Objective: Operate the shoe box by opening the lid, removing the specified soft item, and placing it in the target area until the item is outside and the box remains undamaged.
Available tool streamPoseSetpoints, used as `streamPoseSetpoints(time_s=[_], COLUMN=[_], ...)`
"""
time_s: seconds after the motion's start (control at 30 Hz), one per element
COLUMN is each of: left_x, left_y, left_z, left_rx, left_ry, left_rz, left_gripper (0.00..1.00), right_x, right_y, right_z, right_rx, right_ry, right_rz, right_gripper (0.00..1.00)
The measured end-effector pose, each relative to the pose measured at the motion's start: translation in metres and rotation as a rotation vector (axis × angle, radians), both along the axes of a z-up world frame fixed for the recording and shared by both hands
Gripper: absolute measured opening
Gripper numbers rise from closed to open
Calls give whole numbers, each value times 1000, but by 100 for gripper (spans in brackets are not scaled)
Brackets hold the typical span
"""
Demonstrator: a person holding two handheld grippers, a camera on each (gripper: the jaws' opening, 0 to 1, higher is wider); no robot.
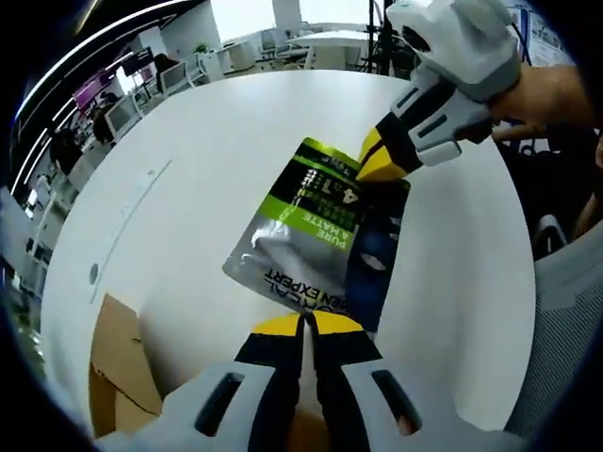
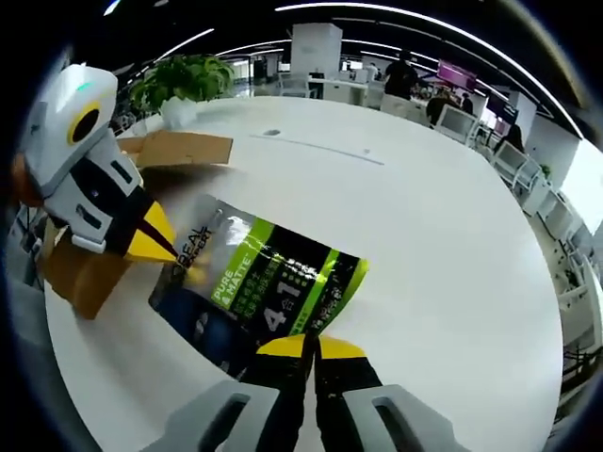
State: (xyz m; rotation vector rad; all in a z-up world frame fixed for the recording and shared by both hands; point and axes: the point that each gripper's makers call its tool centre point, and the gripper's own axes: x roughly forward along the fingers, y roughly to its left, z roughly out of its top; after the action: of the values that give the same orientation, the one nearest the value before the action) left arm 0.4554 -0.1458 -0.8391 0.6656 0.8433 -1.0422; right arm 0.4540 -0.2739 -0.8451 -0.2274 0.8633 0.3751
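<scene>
The left tool point(image 1: 306, 323), tips pressed together, pinches one end of the glossy black, silver and green printed soft pouch point(image 1: 316, 231); the right tool point(image 2: 309, 346) likewise pinches the opposite end, so the pouch hangs stretched between them above the round white desk point(image 2: 424, 226), outside the brown cardboard shoe box point(image 2: 174, 148) near the desk's edge. Pulling apart could tear it; an uneven release could let it swing off. Beyond lies an open office with workstations and a potted plant point(image 2: 184, 80).

There is one soft pouch point(image 1: 316, 231), one cardboard shoe box point(image 2: 113, 217), two tongs, left point(image 1: 306, 325) and right point(image 2: 311, 347), one white bench point(image 2: 424, 235) and one potted plant point(image 2: 184, 85).
</scene>
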Motion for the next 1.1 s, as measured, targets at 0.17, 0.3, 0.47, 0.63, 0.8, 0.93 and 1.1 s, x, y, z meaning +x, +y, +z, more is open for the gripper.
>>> streamPoseSetpoints(time_s=[0.17, 0.3, 0.47, 0.63, 0.8, 0.93, 1.1], left_x=[4, 3, 5, 6, 7, 4, 1], left_y=[0, 4, 2, 0, -7, -11, -9], left_z=[-2, -8, -6, -2, 11, 20, 24], left_rx=[11, 47, 30, 7, -38, -59, -62], left_ry=[-12, -22, -19, -18, -44, -63, -68], left_rz=[4, -12, -10, -3, -9, -17, -11], left_gripper=[1, 0, 0, 0, 0, 3, 5], right_x=[1, 4, 3, 4, 3, 1, -1], right_y=[-1, -6, -5, -5, -5, -7, -4], right_z=[-5, -9, -11, -11, -12, -9, -5], right_rx=[-9, -31, -15, -12, -8, -31, -29], right_ry=[-1, -3, 3, 3, 13, 8, 1], right_rz=[0, -14, -19, -27, -32, -21, -12], right_gripper=[0, 0, 0, 0, 1, 5, 10])
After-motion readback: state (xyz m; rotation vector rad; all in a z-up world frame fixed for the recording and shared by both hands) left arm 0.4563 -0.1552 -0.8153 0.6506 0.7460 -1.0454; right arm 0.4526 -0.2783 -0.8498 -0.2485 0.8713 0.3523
